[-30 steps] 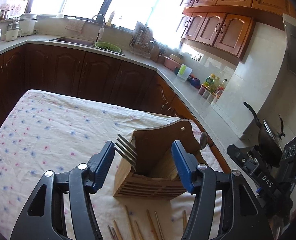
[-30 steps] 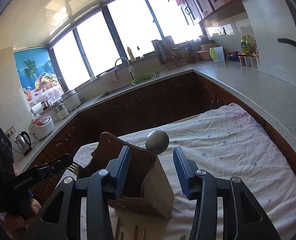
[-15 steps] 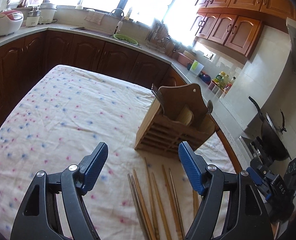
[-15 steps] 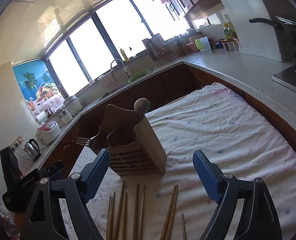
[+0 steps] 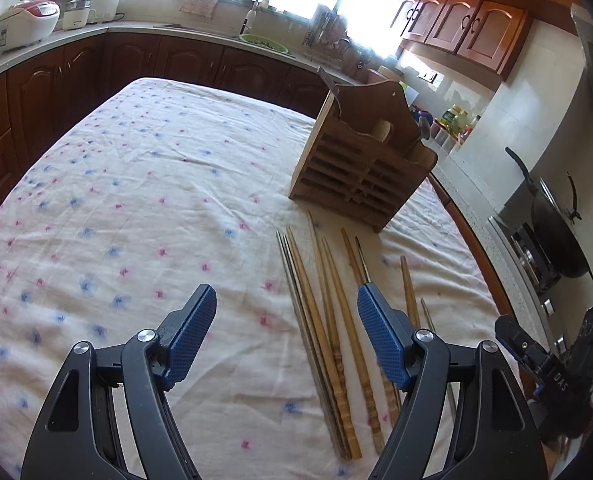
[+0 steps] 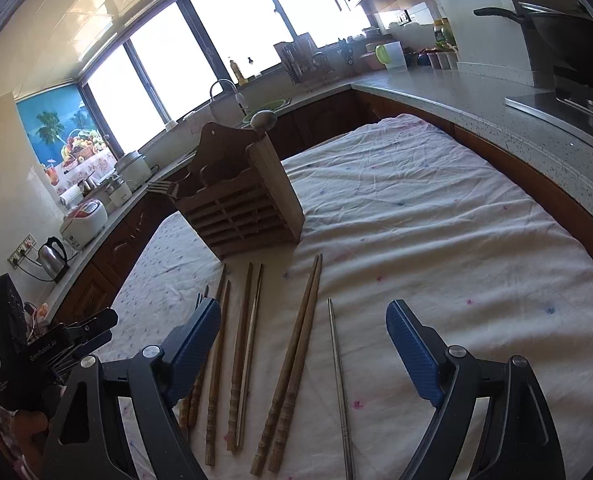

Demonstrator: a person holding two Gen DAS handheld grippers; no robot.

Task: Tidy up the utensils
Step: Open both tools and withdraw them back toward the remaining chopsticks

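Open room: the floral white cloth-covered surface (image 5: 136, 200) lies bare to the left of the row of wooden and metal chopsticks (image 5: 328, 320).
Far-side obstacle: the slatted wooden utensil holder (image 6: 240, 208) stands just beyond the chopstick tips.
Right side: bare cloth past the lone thin metal chopstick (image 6: 338, 372).

One holder (image 6: 240, 204), roughly ten chopsticks (image 6: 292, 356).

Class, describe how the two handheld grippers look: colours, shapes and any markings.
Both the left gripper and the right gripper have black skeletal arms with triangular cut-outs, silver pivot bolts, and blue ribbed pads. Seen from outside, the bodies carry white lettering: "GenRobot.AI" and "DAS".
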